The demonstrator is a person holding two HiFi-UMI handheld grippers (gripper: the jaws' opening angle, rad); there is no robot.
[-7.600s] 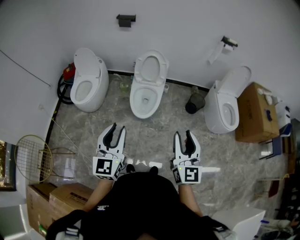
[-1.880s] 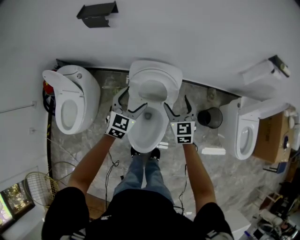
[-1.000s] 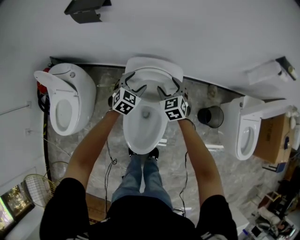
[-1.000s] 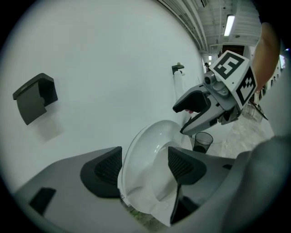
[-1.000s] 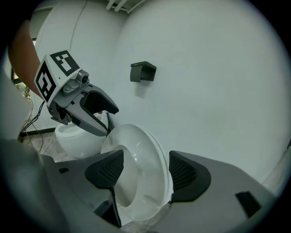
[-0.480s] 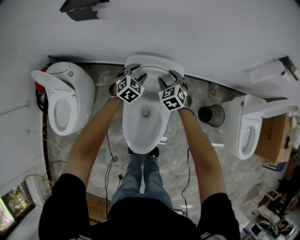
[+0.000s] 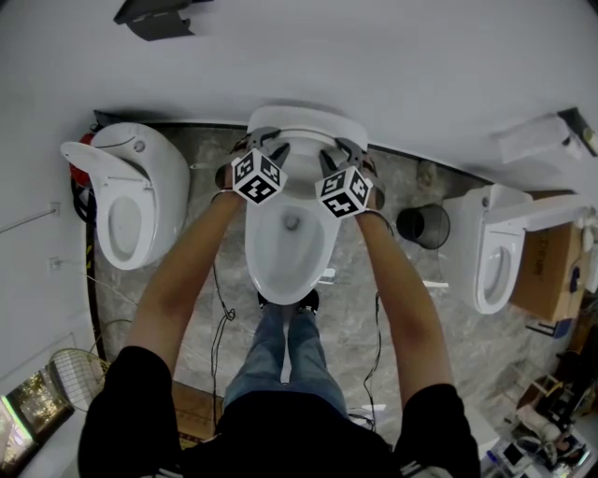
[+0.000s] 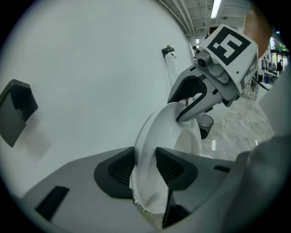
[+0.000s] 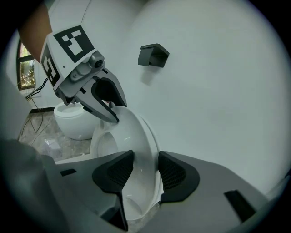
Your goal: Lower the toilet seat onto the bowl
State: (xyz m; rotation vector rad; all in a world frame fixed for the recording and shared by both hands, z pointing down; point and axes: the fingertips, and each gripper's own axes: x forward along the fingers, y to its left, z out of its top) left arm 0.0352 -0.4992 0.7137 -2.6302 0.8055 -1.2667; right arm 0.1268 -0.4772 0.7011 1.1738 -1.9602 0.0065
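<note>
Room: white wall (image 7: pixel 392 65) ahead of you, grey marbled floor (image 7: pixel 374 280) below; you stand at the middle one of three toilets.
Bowl: the bowl (image 7: pixel 285 266) lies open under your forearms, its rim bare.
Seat: the toilet seat (image 7: pixel 304 121) stands raised at the back of the bowl, close before the wall and not down on the rim.
Left gripper: your left gripper (image 7: pixel 268 142) is at the seat's left edge. Its jaws have just been closing, and both pads now press on the white edge between them.
Right gripper: your right gripper (image 7: pixel 339 149) is at the seat's right edge. Its jaws have likewise just been closing, with both pads on the seat.
Surroundings: second toilet (image 7: pixel 131 205) at your left, third toilet (image 7: pixel 491 266) at your right, black bin (image 7: pixel 422 226) on the floor between the middle and right toilets, black bracket (image 7: pixel 154 17) high on the wall.
</note>
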